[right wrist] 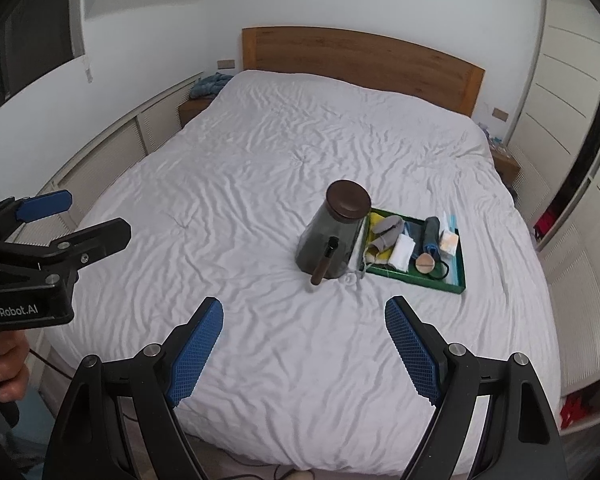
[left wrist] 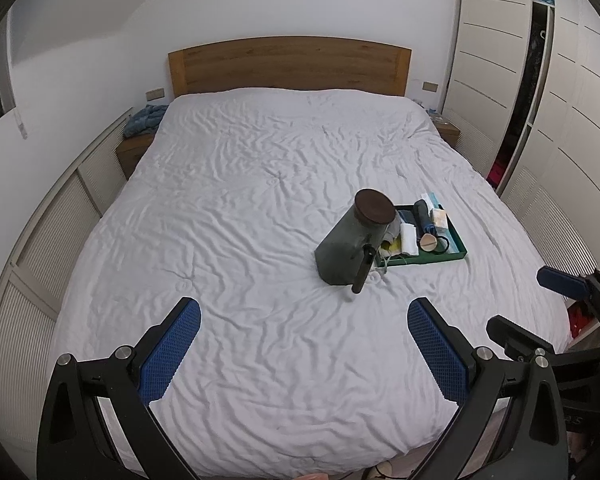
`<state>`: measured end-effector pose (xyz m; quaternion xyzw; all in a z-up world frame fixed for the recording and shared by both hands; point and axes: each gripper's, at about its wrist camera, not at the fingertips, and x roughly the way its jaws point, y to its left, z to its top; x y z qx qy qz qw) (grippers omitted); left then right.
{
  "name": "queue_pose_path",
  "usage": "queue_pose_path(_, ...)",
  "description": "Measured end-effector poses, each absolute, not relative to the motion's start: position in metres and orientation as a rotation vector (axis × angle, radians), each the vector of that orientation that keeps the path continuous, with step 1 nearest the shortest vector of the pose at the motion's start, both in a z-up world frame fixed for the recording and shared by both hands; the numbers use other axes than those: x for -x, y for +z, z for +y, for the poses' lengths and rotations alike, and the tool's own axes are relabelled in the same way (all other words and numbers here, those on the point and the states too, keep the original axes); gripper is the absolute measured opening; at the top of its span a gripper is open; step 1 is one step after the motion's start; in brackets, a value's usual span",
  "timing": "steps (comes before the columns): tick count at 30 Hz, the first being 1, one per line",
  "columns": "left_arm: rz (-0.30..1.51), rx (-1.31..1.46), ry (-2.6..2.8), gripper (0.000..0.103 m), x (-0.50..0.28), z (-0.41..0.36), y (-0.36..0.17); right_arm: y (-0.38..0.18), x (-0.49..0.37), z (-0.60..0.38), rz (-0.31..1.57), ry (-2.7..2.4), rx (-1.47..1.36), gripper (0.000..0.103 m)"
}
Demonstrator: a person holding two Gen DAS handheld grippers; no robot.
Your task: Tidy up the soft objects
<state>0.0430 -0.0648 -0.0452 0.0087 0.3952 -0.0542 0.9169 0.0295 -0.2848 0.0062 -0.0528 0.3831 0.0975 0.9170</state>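
White-sheeted bed [left wrist: 240, 200]: dark jar [left wrist: 354, 240] beside green tray [left wrist: 458, 254]; left gripper [left wrist: 304, 344] and right gripper [right wrist: 304, 344], jaws wide apart, empty.

The dark jar [left wrist: 352, 240] hides the near left part of the green tray [left wrist: 458, 242] in the left wrist view. The small things packed in the tray are too small to name surely. At the right edge, the right gripper [left wrist: 540, 304] is cut off by the frame. The wardrobe gap [left wrist: 524, 92] at the upper right is too dark to read.
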Motion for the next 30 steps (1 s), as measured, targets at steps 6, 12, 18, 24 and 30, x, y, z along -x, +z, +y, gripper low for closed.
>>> queue_pose_path(6, 0.802, -0.049, -0.169, 0.102, -0.045, -0.081, -0.040, 0.009, -0.023, -0.304, 0.792, 0.152, 0.055, 0.084)
queue_pose_path(12, 0.803, -0.072, -0.205, 0.102, -0.051, -0.093, -0.033, 0.013, -0.016, -0.309, 0.791, 0.147, 0.015, 0.084)
queue_pose_path(18, 0.802, -0.075, -0.204, 0.102, -0.055, -0.094, -0.031, 0.015, -0.014, -0.312, 0.792, 0.160, 0.000, 0.084)
queue_pose_path(24, 0.804, -0.075, -0.206, 0.102, -0.056, -0.094, -0.031, 0.015, -0.017, -0.312, 0.796, 0.163, 0.003, 0.084)
queue_pose_path(30, 0.801, -0.070, -0.209, 0.102, -0.058, -0.094, -0.030, 0.014, -0.022, -0.310, 0.799, 0.173, 0.015, 0.084)
